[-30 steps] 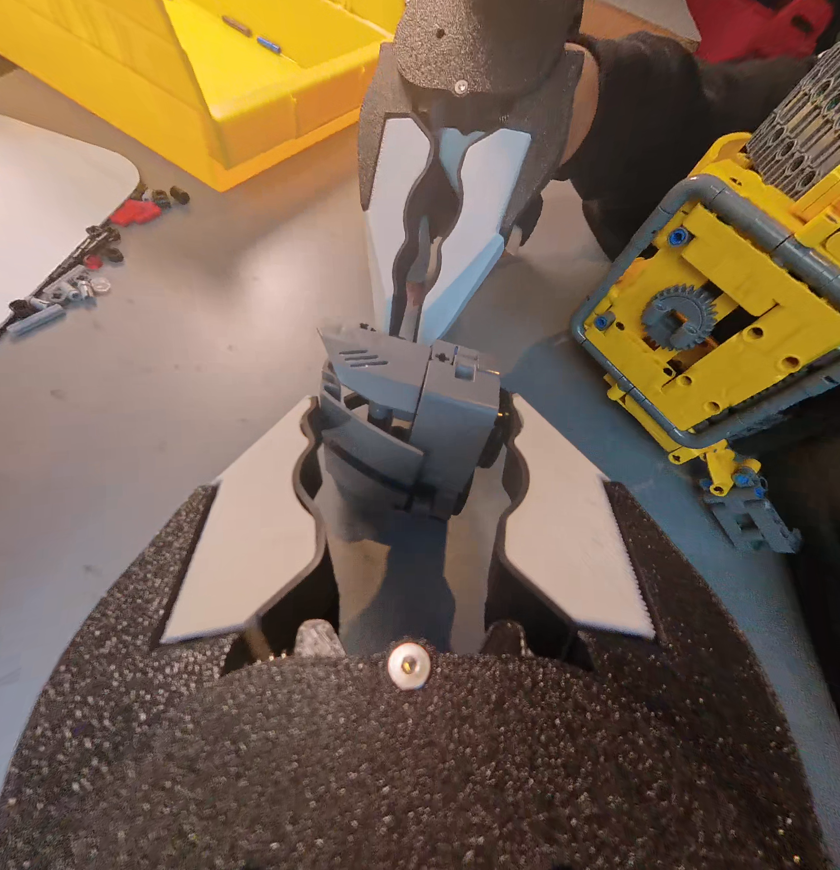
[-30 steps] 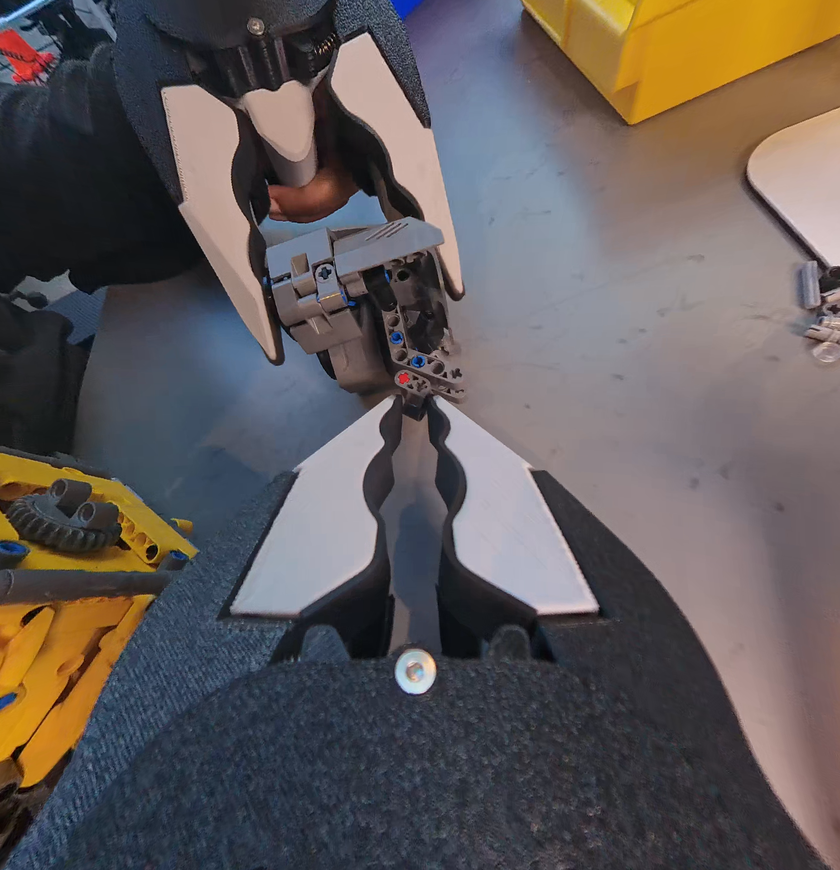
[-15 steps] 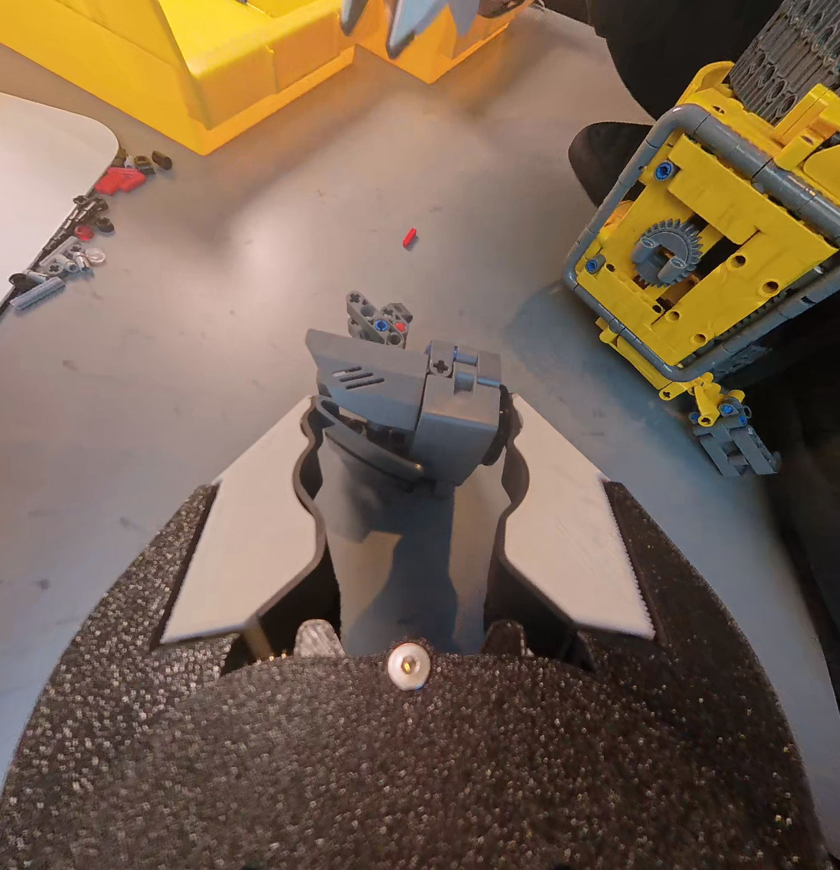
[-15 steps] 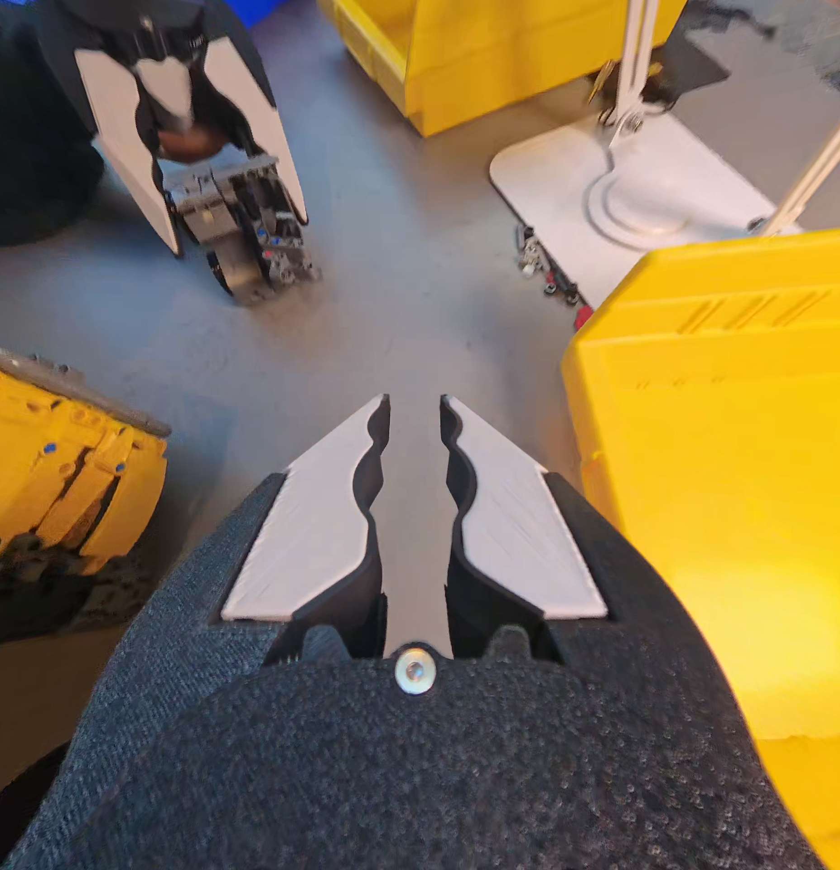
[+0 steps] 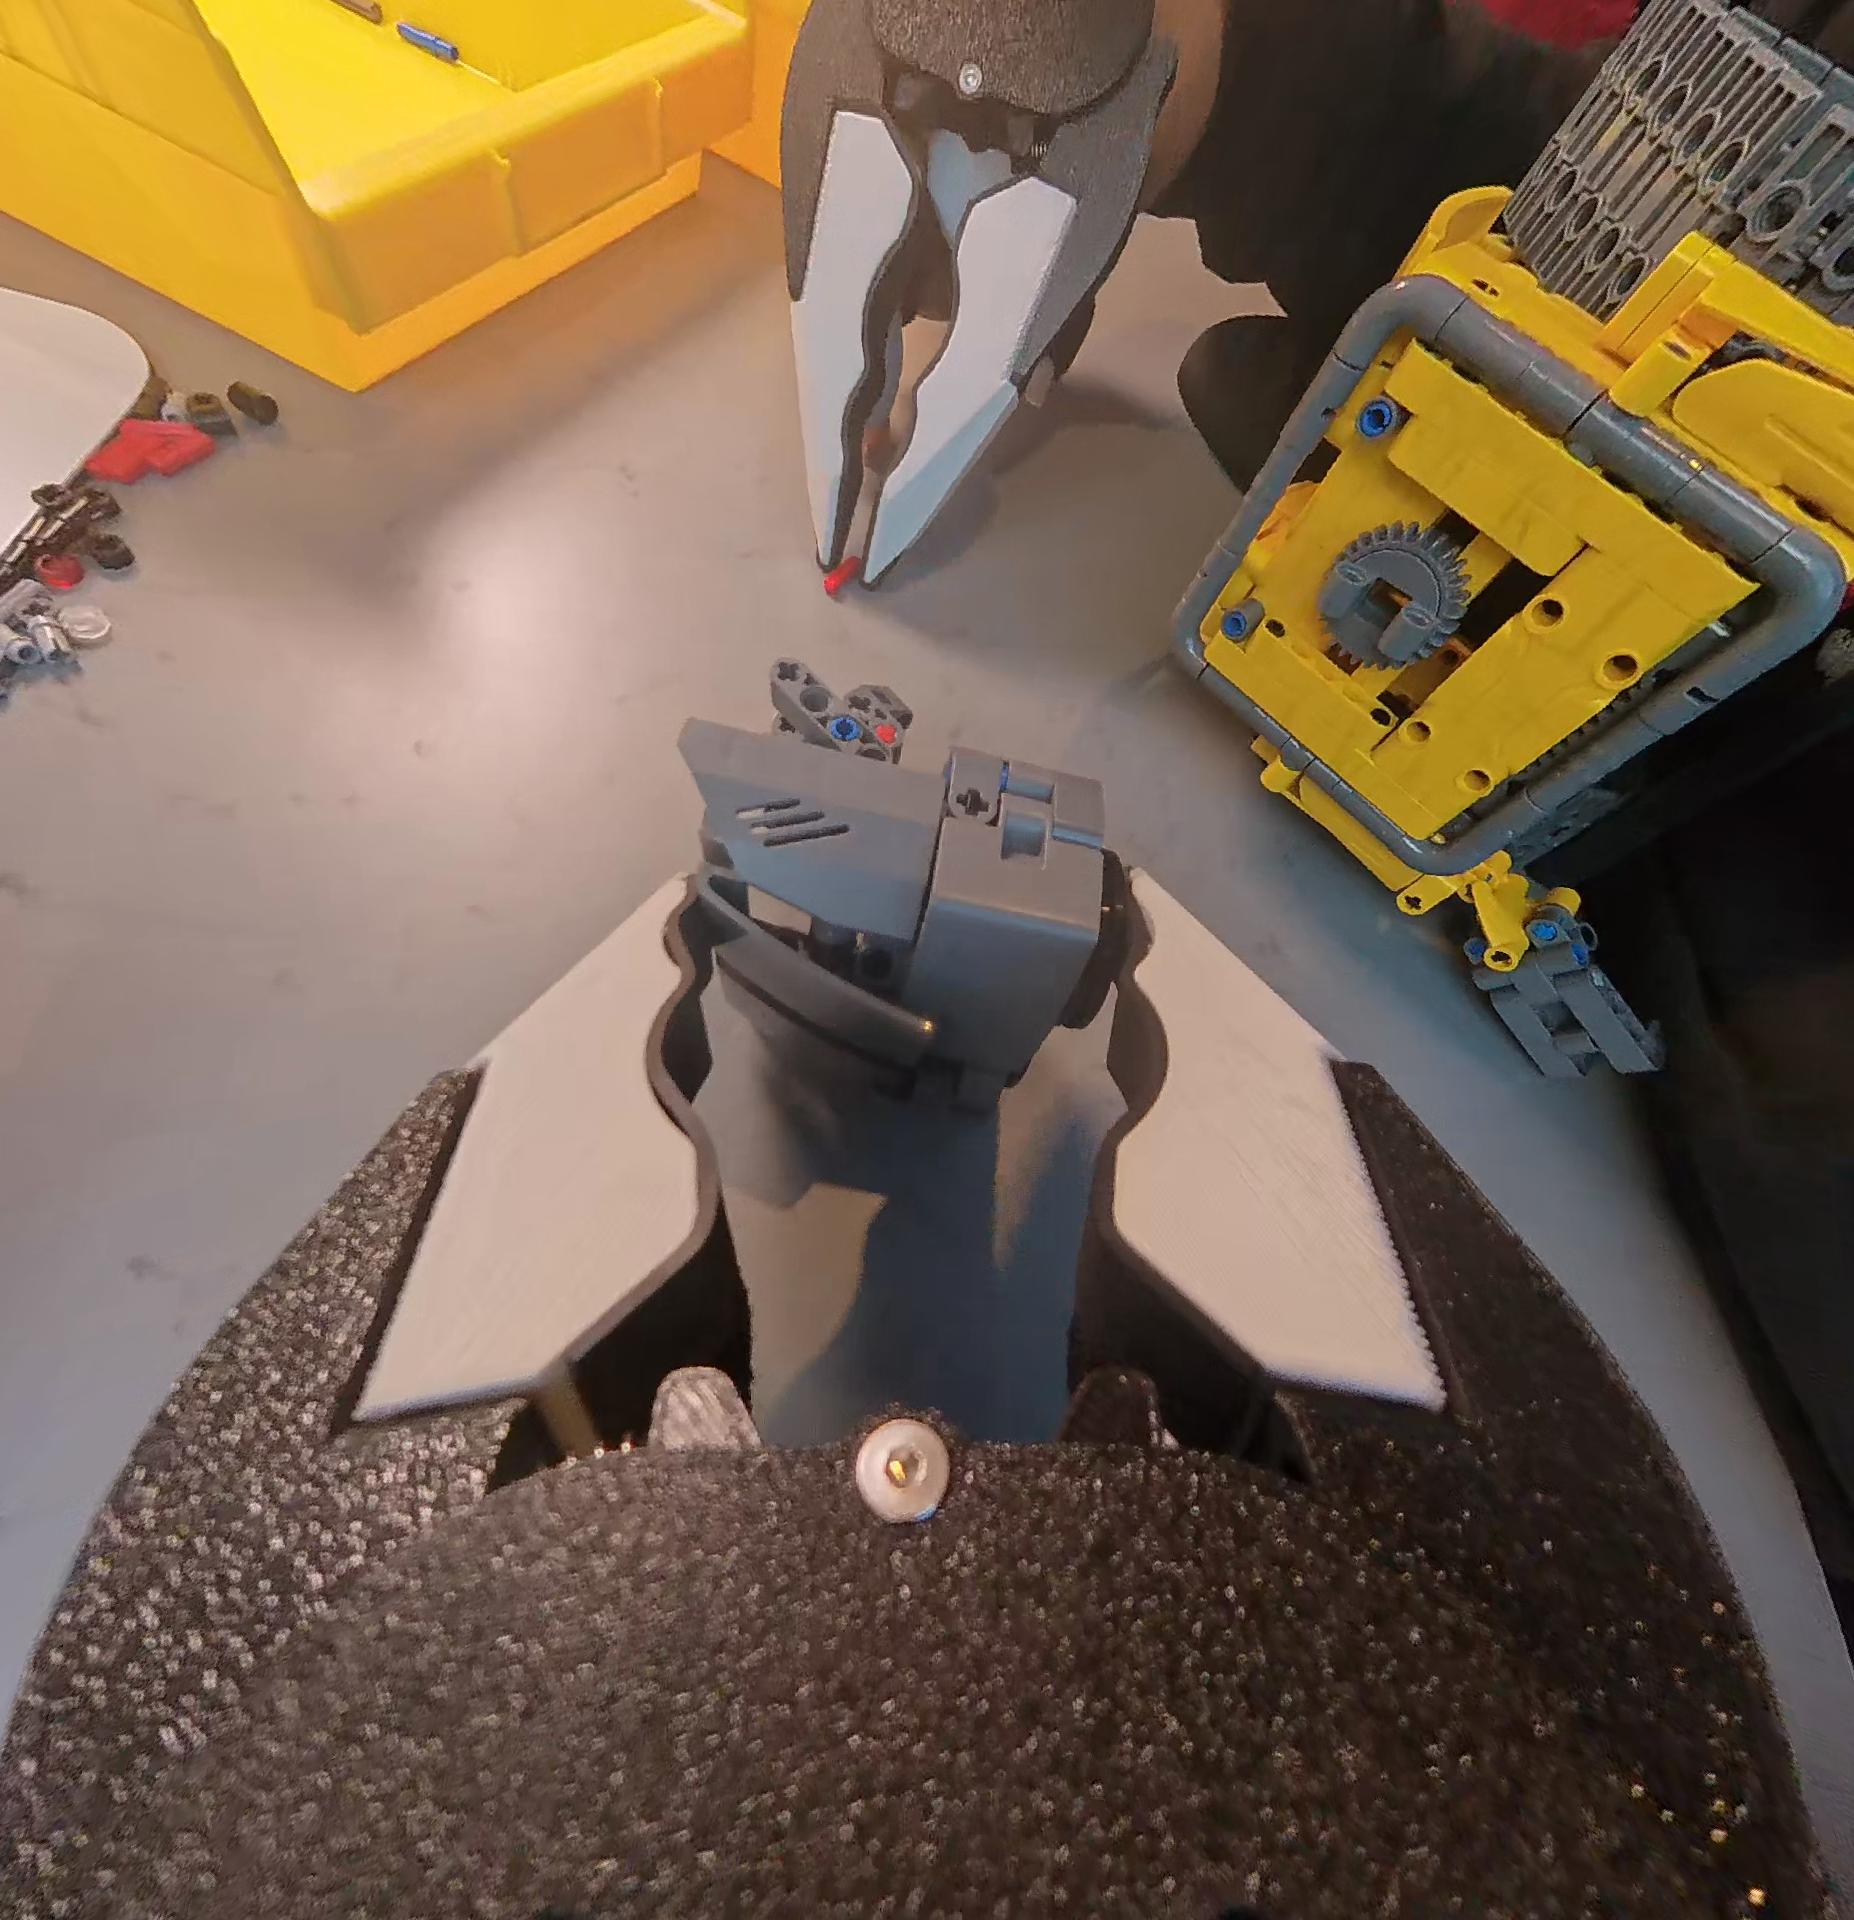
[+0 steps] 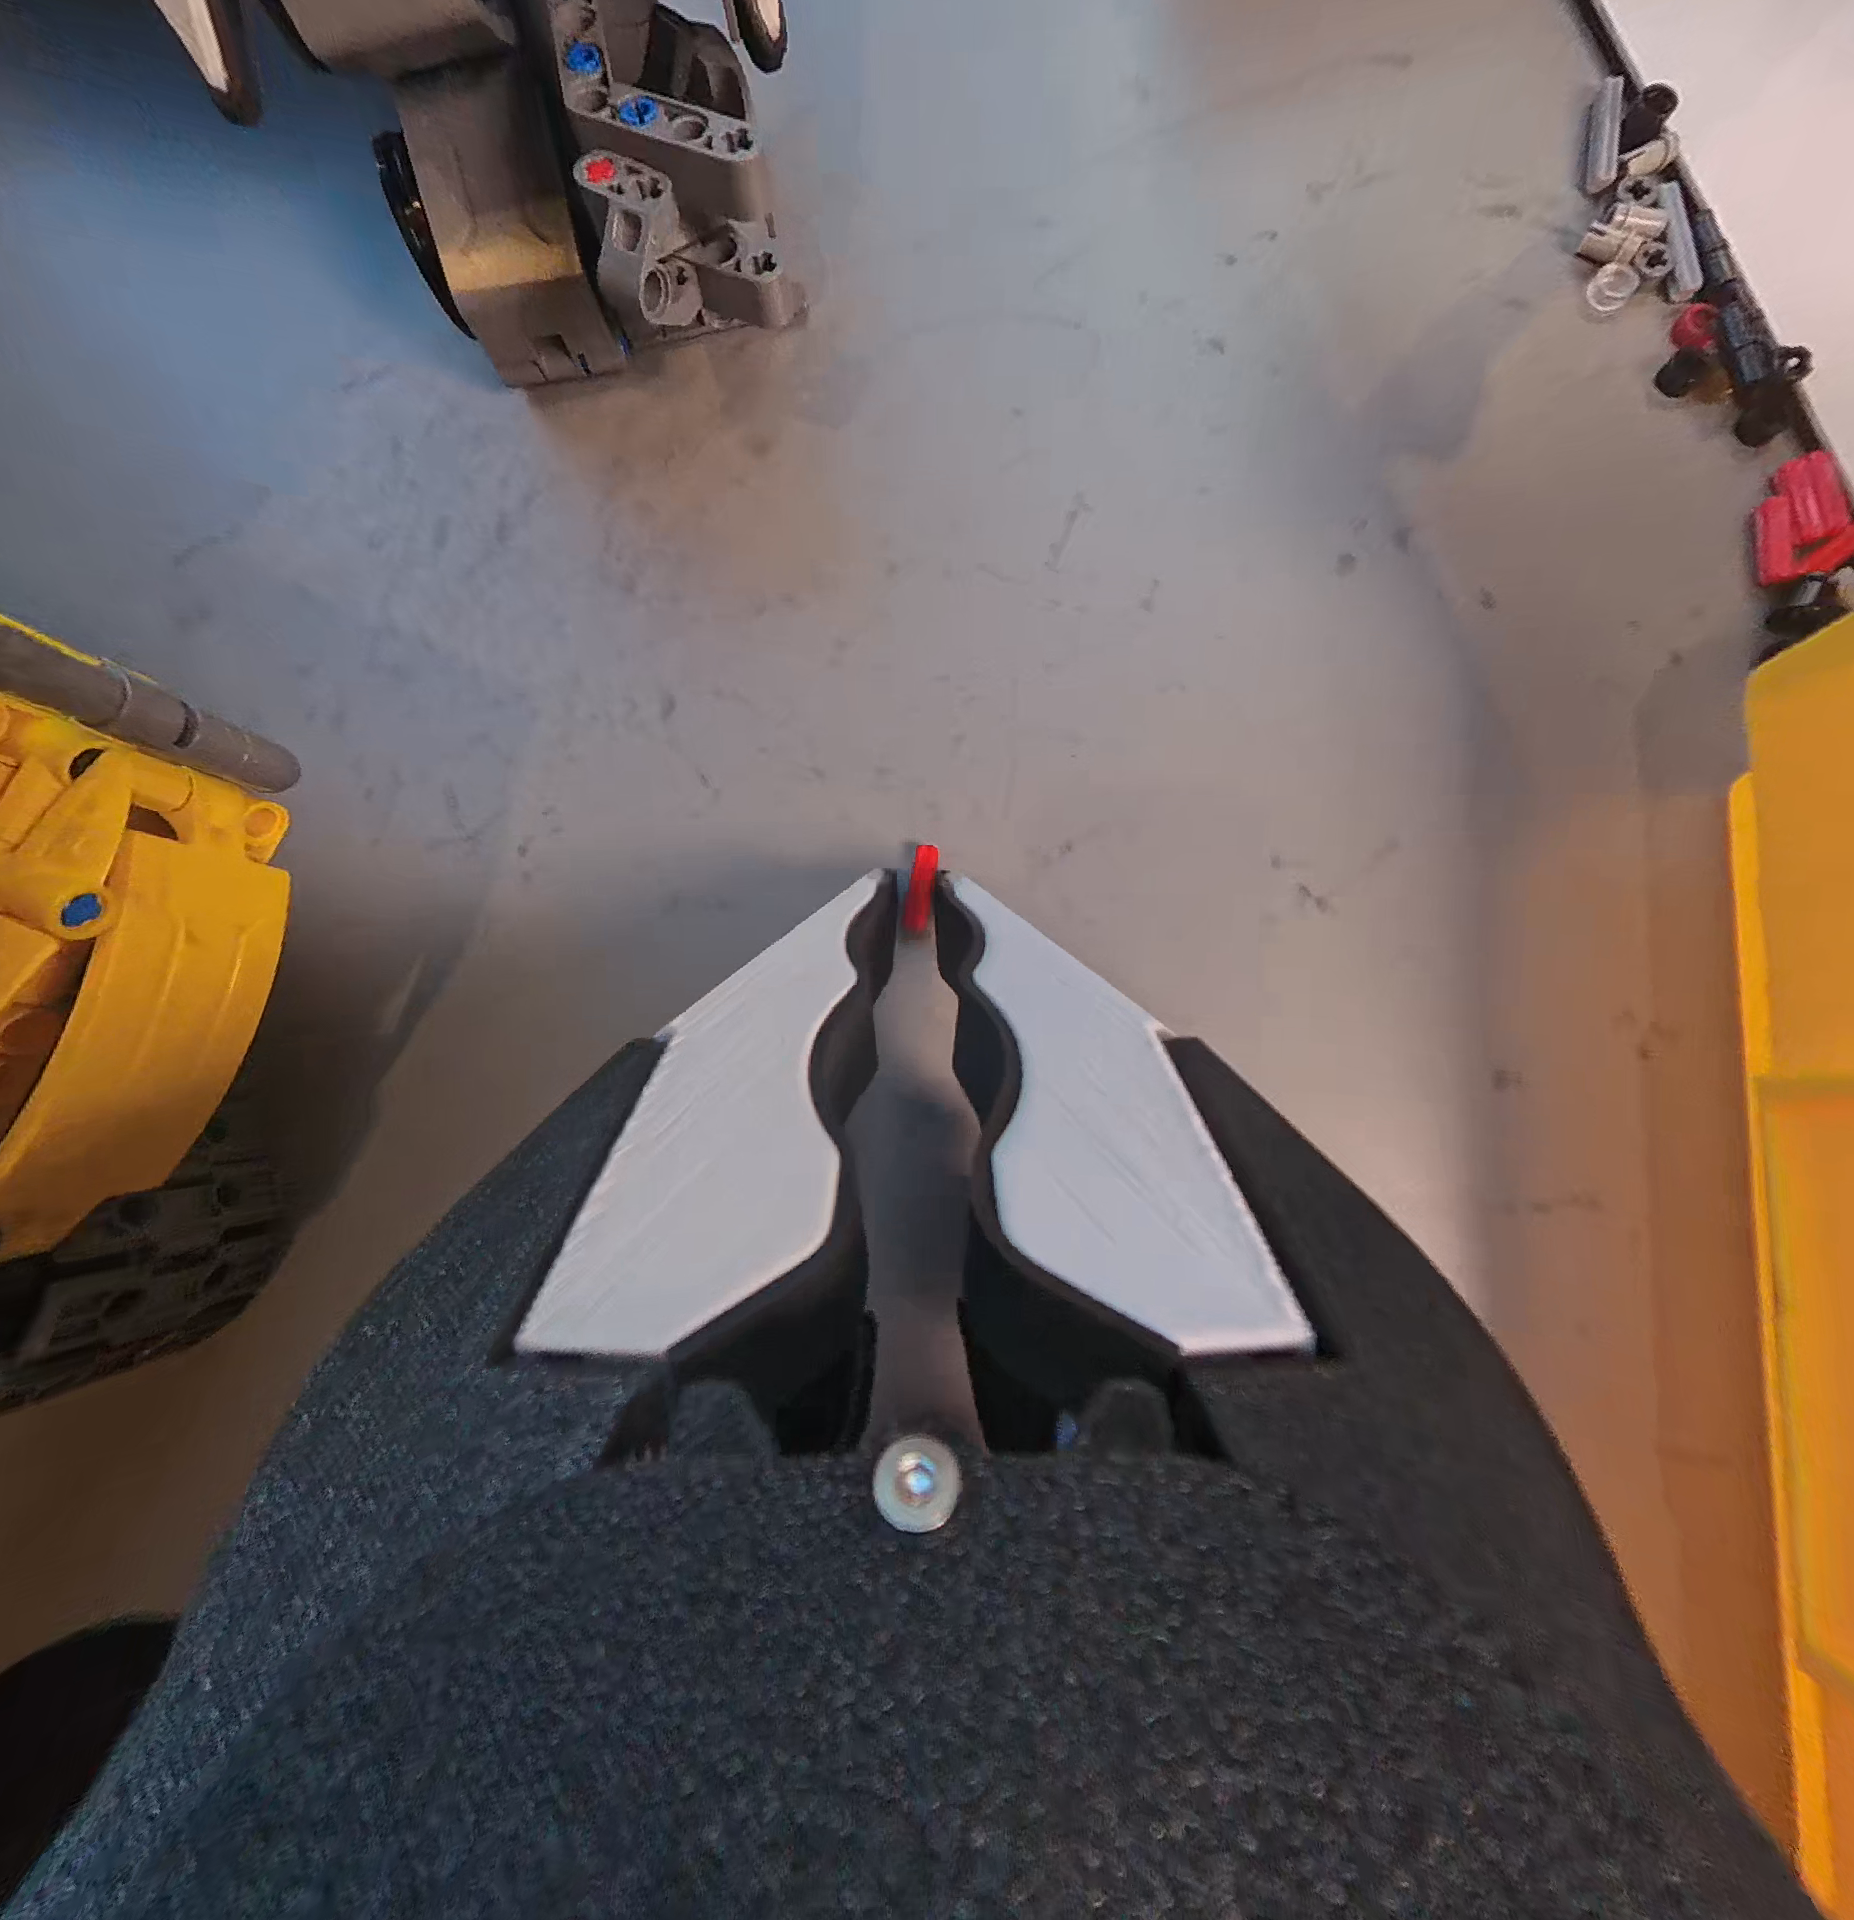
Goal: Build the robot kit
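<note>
Left tool (image 5: 907,914): clamped on grey plastic brick-built assembly (image 5: 902,894), above grey counter (image 5: 383,831) | Right tool (image 6: 915,883): nearly closed, tips pinching small red plastic pin (image 6: 919,891) at counter level | Nearby: large yellow brick-built vehicle model (image 5: 1525,582).

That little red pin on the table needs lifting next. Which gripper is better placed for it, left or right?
Right. The right gripper already has its fingers closed around the red pin at their tips, down at the grey table. The left gripper is occupied, clamped on the grey brick assembly.
</note>
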Available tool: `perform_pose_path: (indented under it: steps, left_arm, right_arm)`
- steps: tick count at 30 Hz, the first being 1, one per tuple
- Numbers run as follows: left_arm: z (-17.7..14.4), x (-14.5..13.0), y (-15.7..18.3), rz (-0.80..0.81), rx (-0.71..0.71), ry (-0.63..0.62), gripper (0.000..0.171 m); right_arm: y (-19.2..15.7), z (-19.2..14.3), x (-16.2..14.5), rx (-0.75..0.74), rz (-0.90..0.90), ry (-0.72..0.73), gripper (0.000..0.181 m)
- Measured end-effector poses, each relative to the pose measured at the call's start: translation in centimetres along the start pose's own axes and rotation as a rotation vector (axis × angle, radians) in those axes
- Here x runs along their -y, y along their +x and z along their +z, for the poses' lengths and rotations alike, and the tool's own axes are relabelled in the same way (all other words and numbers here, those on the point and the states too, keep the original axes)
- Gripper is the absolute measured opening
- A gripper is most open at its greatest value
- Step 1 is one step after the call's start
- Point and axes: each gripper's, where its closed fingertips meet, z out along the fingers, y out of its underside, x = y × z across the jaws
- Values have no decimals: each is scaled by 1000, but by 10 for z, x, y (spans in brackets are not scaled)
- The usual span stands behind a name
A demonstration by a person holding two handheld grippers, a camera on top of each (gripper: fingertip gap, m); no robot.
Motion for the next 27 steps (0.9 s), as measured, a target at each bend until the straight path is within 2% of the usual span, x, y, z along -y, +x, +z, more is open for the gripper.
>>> perform_pose_path:
  steps: [8,12,15,18,20,22,25,27]
  left_arm:
    - [-1,0,0,-13,-14,14,76]
    - [-1,0,0,-14,-16,18,76]
    - [-1,1,1,-13,-19,20,77]
    - [-1,3,2,-9,-22,20,78]
    - [-2,3,2,0,-15,12,80]
    - [-2,1,0,6,-3,-3,81]
    - [-2,-2,0,14,1,-18,80]
    - [-3,-2,0,21,7,-25,80]
  right_arm:
    - [-1,0,1,-35,-16,4,4]
    - [-1,-3,8,-50,-24,38,17]
    - [2,-26,28,-70,-16,141,17]
    - [7,-75,55,-107,-10,266,17]
    - [24,-117,69,-194,4,315,17]
    - [53,-149,70,-310,-6,264,16]
    - [123,-169,50,-487,-83,41,17]
    - [173,-165,36,-525,-129,-94,17]
